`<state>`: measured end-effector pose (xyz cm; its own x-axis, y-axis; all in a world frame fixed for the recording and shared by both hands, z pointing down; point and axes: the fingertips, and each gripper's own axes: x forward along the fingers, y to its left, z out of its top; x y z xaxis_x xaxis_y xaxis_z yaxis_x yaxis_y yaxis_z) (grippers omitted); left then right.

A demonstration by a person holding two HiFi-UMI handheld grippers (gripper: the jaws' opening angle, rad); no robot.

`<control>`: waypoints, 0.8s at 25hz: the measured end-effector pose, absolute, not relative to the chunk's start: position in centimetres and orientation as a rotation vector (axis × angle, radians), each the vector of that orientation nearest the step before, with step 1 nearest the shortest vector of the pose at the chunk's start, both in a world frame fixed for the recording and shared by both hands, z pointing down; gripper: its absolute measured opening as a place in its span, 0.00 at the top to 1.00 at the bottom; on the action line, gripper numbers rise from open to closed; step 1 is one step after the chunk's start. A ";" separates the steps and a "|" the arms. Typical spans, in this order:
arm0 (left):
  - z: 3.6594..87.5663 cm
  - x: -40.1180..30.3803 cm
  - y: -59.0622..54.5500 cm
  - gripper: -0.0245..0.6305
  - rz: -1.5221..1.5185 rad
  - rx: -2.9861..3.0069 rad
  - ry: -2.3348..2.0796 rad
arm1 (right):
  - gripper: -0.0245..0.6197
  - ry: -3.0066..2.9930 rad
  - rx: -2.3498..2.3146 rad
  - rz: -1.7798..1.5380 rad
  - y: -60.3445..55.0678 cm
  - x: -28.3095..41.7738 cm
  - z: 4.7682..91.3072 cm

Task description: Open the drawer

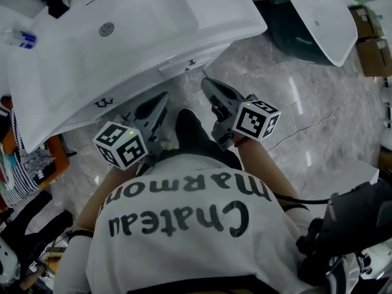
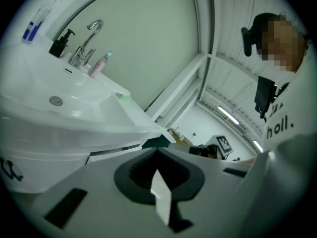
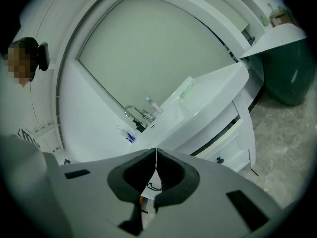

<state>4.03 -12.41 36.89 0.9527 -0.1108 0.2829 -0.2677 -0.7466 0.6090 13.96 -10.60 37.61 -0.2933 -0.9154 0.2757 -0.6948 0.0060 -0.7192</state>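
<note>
White ceramic basin (image 1: 141, 17) on a white vanity cabinet, chrome faucet (image 2: 89, 36) at its back edge; grey marble floor (image 1: 306, 115) beneath.

Drawer (image 3: 227, 148): set in the cabinet front directly under the basin, with a small dark handle (image 3: 219, 160) on its face. A dark gap ran along its top edge (whether it stood ajar could not be told). In the head view it lay at about 11 o'clock from both grippers.

Left gripper (image 1: 163, 98): jaws together, nothing between them, held low and aimed at the cabinet front.

Right gripper (image 1: 208, 86): jaws likewise closed and empty, just beside the left at its 3 o'clock and nearer the drawer face.

Neither touched the cabinet (judged an approach posture, kept low so that a tip could meet the handle). Task judged not begun; the next move would call for a gripper parted around the handle or hooked behind it.
</note>
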 end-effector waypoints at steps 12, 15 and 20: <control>41.7 5.6 -15.0 0.96 0.364 2.337 -0.576 | 0.94 2.270 -1.742 -1.304 -15.9 18.5 48.8; 43.1 4.9 -15.2 0.96 0.377 2.299 -0.630 | 0.94 2.336 -1.755 -1.344 -17.1 18.5 51.6; 44.5 3.0 -15.5 0.96 0.421 2.288 -0.702 | 0.94 2.416 -1.825 -1.347 -18.1 18.2 55.7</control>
<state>3.03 -15.46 44.50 0.8006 -0.3649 0.4753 -0.5912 -0.6105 0.5271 18.16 -18.11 55.68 -0.3832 -0.7276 0.5690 -0.8666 0.0700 -0.4942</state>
